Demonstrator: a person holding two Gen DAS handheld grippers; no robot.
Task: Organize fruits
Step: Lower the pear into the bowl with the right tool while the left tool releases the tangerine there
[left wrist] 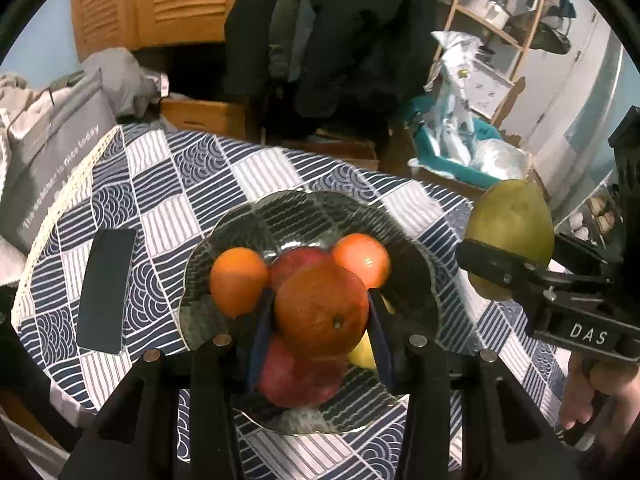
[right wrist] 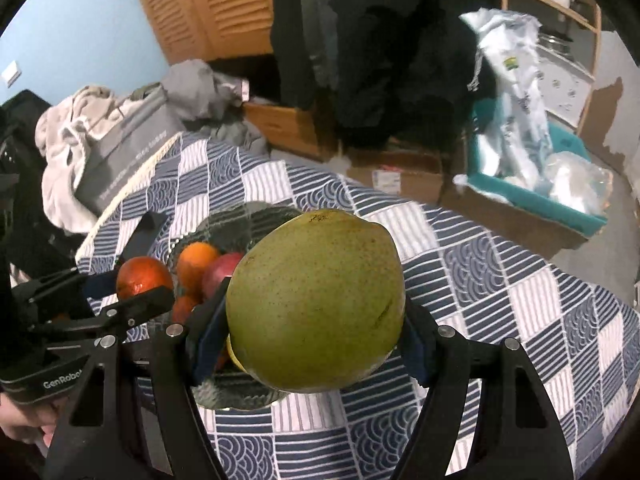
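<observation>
Across the patterned bench, covered by a checked cloth, a glass plate is seen near the middle, piled with oranges and red fruit. A green pear is held aloft, clenched in the right claw, just right of the plate. A large orange is gripped by the left claw above the pile. Each fruit is best lowered gently into a free hollow, since the heap looks unstable. Open room is left on the far side of the plate; a dark phone lies at left.

Left gripper fingers clamp orange above glass bowl; right gripper grips green pear.
</observation>
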